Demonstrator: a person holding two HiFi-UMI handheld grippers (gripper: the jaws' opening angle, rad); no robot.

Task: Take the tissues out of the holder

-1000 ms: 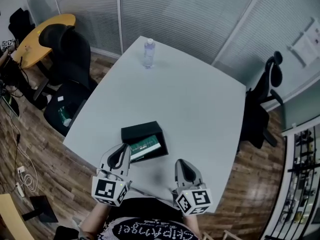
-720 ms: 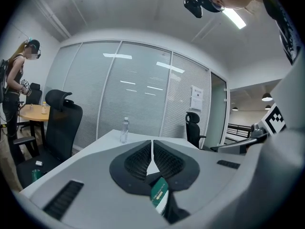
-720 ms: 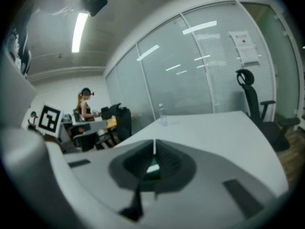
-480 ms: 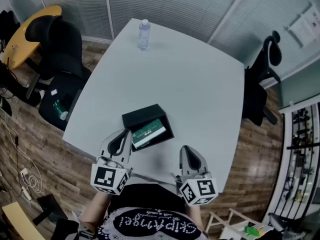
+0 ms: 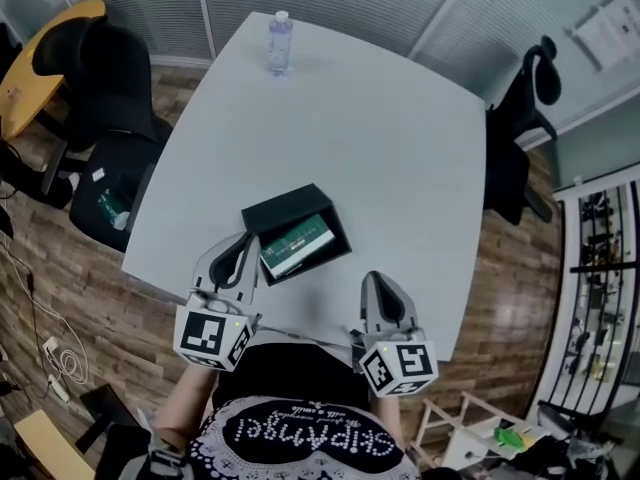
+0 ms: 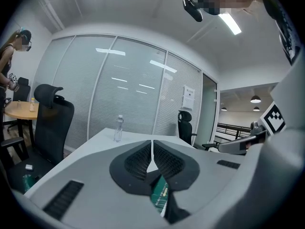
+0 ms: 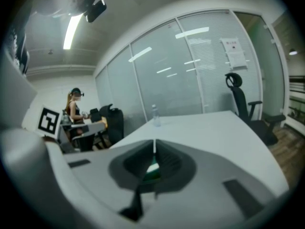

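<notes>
Head view, looking steeply down on a pale grey surface (image 5: 380,148). A black open-topped holder (image 5: 275,211) lies near the surface's lower edge, left of centre, turned at a slant. The green pack of tissues (image 5: 297,248) lies inside it, filling the half nearer the person.

The left gripper (image 5: 247,240) reaches up-frame from the lower left, leaning slightly right, and its tip comes just beside the holder's lower-left corner (contact cannot be judged from this angle). Its marker cube sits at the lower end, above a bare forearm (image 5: 180,423). In the left gripper view its fingers (image 6: 138,159) stand closed, pad to pad, with only a hairline slit and nothing between them. The green pack appears low in that frame, behind and beneath the fingers.

The right gripper (image 5: 376,280) points almost straight up-frame at lower centre-right, well apart from the holder, over bare surface. In the right gripper view its fingers (image 7: 167,162) are likewise closed and empty, with a patch of green visible beyond them.

A clear water bottle (image 5: 279,43) stands upright at the far end of the surface, at upper centre-left. Black office chairs (image 5: 100,68) flank the surface on a wood floor (image 5: 70,268).
</notes>
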